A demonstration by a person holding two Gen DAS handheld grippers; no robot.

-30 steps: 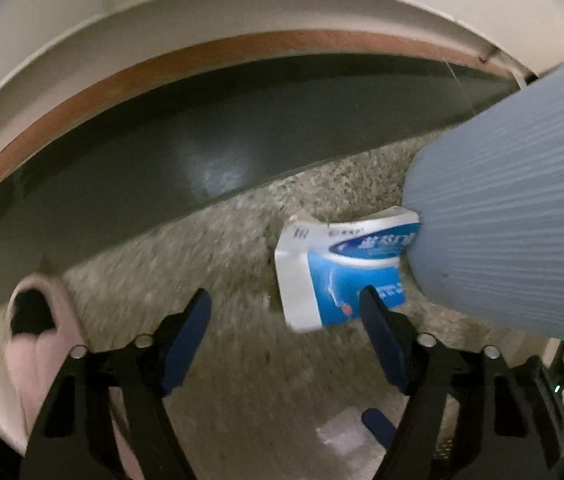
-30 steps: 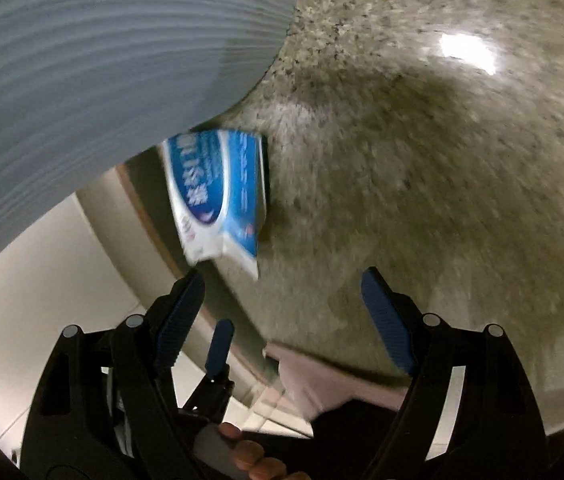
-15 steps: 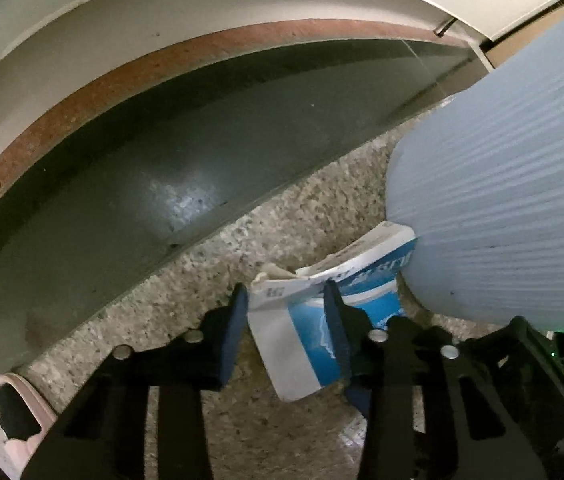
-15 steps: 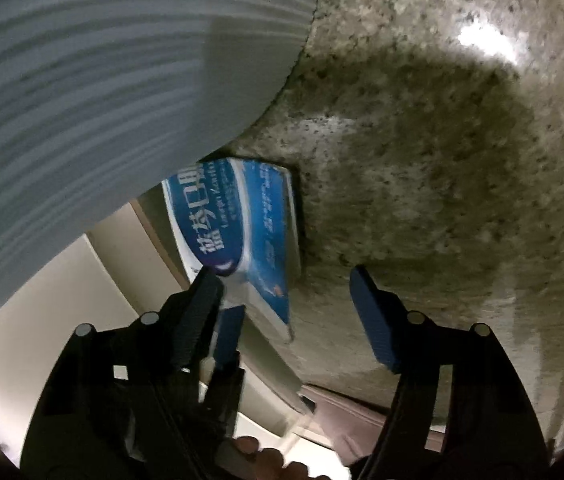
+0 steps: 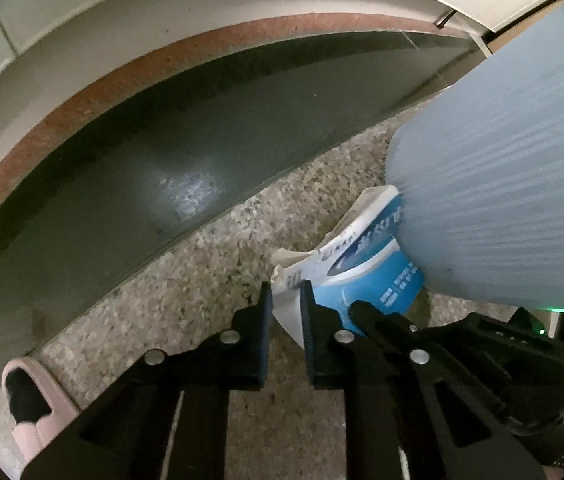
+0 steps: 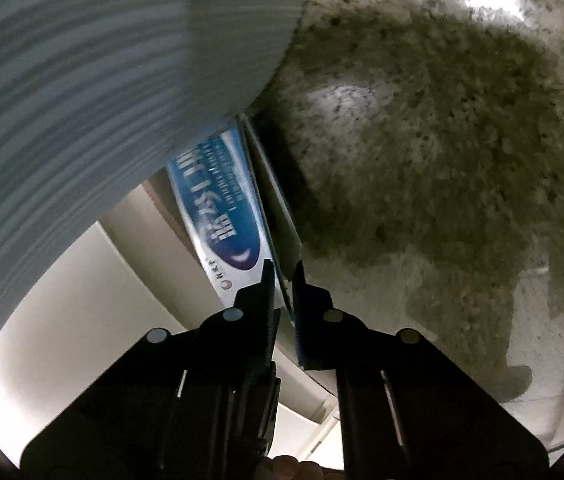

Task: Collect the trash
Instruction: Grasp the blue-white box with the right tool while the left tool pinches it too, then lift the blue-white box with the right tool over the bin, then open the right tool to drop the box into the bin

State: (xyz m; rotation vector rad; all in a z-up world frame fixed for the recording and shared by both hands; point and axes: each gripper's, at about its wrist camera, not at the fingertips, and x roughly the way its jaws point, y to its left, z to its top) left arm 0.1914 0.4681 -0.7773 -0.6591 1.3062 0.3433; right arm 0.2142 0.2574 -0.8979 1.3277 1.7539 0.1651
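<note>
A flattened blue and white carton point(image 5: 366, 268) lies against the foot of a ribbed pale blue bin point(image 5: 502, 200) on the speckled stone floor. My left gripper point(image 5: 286, 292) is shut on the carton's white torn end. My right gripper point(image 6: 284, 276) is shut on the carton's point(image 6: 226, 216) edge, low in the right wrist view, with the bin point(image 6: 102, 80) filling the upper left. The carton's far end is hidden behind the bin.
A dark glossy floor strip point(image 5: 162, 152) and a reddish-brown skirting run along a white wall behind. A pink slipper point(image 5: 34, 404) lies at the lower left. The other gripper's black body point(image 5: 482, 352) sits right of the carton.
Both grippers moved in from open and closed on the carton. The left one closed on its white end, the right one on its edge. The carton now stands more on edge.
</note>
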